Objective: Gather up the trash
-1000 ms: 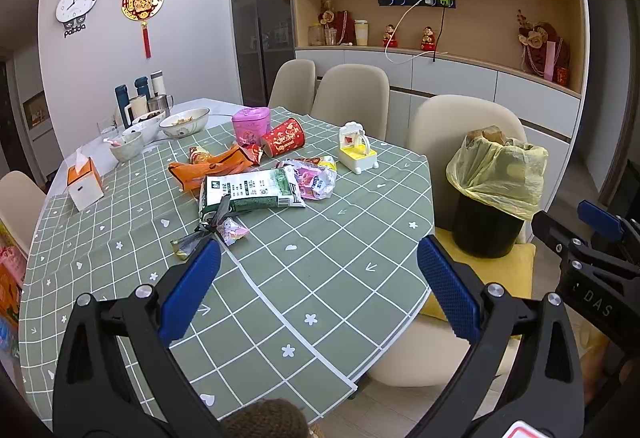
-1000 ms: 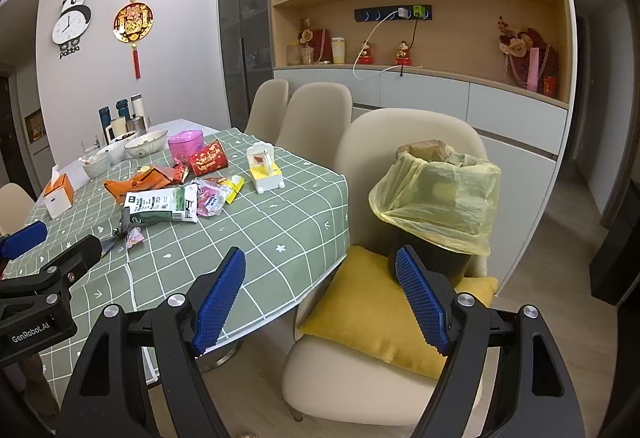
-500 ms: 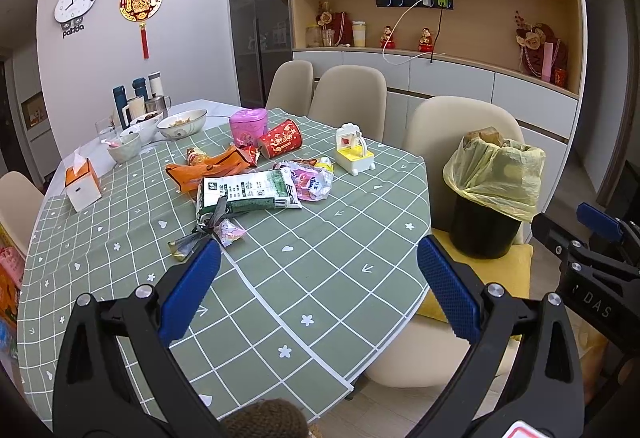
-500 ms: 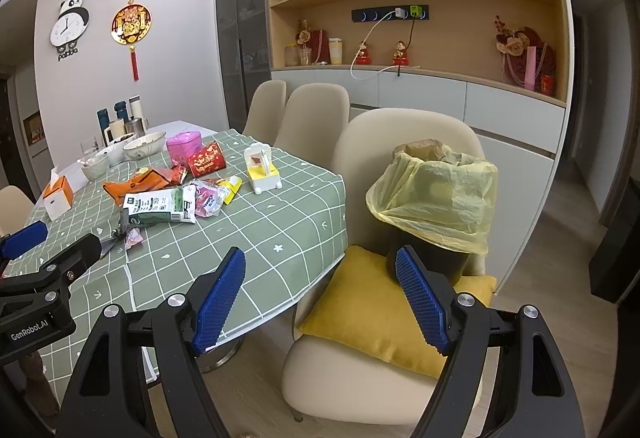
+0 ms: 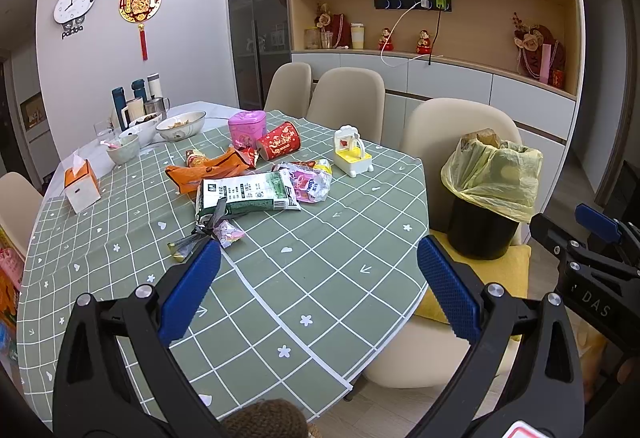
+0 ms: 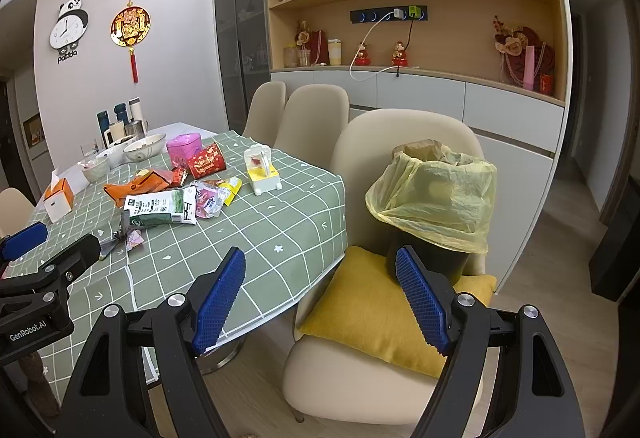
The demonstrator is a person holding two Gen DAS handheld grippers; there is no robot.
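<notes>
Wrappers lie in a heap on the green checked tablecloth (image 5: 320, 270): a white-green packet (image 5: 244, 195) (image 6: 160, 211), an orange bag (image 5: 208, 173), pink wrappers (image 5: 310, 179) and a small twisted wrapper (image 5: 208, 234). A black bin with a yellow liner (image 5: 490, 189) (image 6: 436, 197) stands on a yellow cushion on the nearest chair. My left gripper (image 5: 318, 290) hovers open over the table's near edge, short of the small wrapper. My right gripper (image 6: 320, 294) is open beside the table, in front of the cushion (image 6: 372, 302), holding nothing.
A red can (image 5: 280, 141), a pink tin (image 5: 246, 125), a yellow-white toy (image 5: 352, 153), an orange tissue box (image 5: 80, 185), bowls (image 5: 180, 125) and flasks stand farther back on the table. Beige chairs ring it. A shelf wall stands behind.
Both views have shifted very slightly; the trash pile and bin sit a touch lower and nearer. Both grippers stay open and empty.
</notes>
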